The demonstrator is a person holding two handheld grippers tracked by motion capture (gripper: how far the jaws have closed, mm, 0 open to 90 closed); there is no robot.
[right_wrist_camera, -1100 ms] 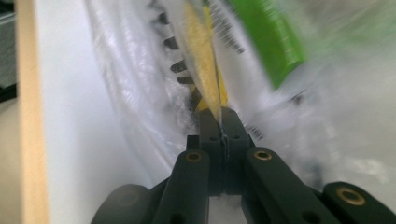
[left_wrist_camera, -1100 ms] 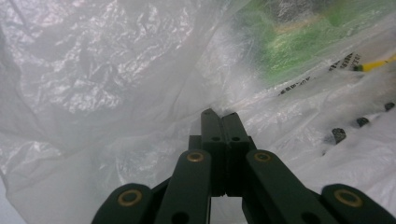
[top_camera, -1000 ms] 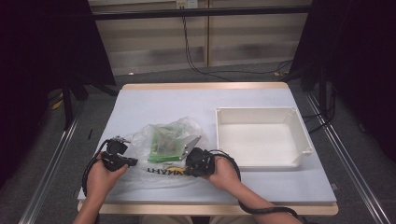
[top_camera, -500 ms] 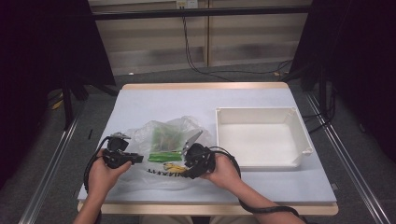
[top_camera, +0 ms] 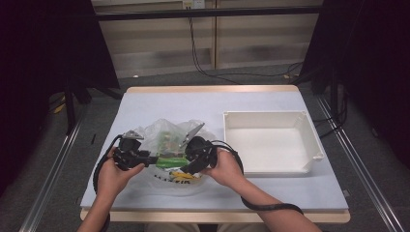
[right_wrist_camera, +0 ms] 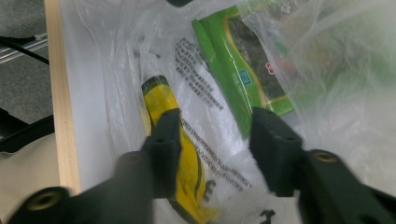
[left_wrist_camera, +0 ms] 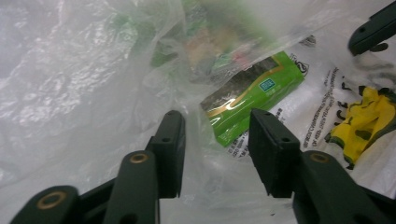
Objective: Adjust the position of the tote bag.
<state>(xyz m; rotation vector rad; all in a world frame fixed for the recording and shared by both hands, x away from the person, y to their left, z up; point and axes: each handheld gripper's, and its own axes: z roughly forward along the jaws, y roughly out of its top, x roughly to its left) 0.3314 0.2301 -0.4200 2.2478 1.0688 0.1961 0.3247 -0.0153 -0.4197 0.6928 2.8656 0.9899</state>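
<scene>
White tabletop (top_camera: 159,104): clear plastic bag (top_camera: 167,133) holds green packet (left_wrist_camera: 252,95) (yellow one beside), both grippers parted, just opening; tray (top_camera: 270,145) bare.

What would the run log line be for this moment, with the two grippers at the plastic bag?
left gripper: jaws just opening, over plastic bag | right gripper: open, jaws just closing slightly | green packet inside bag | white bin: nothing in it

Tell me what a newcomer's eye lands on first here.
The crumpled clear plastic bag near the table's front edge draws the eye, with the bright green packet and a yellow print showing through it. The left gripper and right gripper meet over it from either side, jaws parted and just moving, with loose film between them. To the right sits a white tray.
</scene>
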